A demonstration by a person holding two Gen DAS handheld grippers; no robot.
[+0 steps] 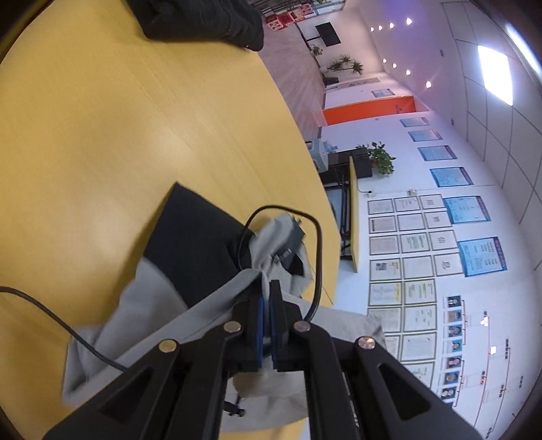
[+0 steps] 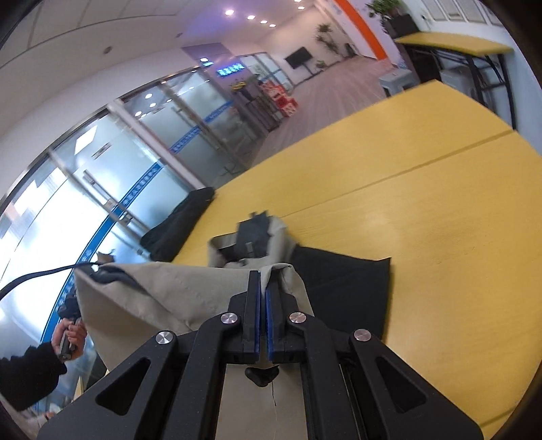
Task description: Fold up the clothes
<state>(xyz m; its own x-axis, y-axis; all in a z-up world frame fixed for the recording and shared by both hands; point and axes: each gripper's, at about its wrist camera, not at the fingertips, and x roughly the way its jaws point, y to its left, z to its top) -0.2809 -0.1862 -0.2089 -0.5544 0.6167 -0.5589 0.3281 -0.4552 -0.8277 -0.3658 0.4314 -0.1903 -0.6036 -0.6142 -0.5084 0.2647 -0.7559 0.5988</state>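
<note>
Left wrist: both grippers [image 1: 266,287] [image 2: 263,281] pinch the grey-black garment's [image 1: 162,304] raised edge.

A: Garment [image 1: 189,325]: grey cloth with black panels, crumpled, not yet folded. Part lies on the yellow table, part is lifted off it.

B: From the right wrist view, the grey part [image 2: 176,298] stands up in a loose fold; a flat black panel [image 2: 338,281] spreads on the tabletop just beside it.

A: Second item: dark garment [image 1: 203,20], bunched at the far table edge, well apart from the first.
</note>
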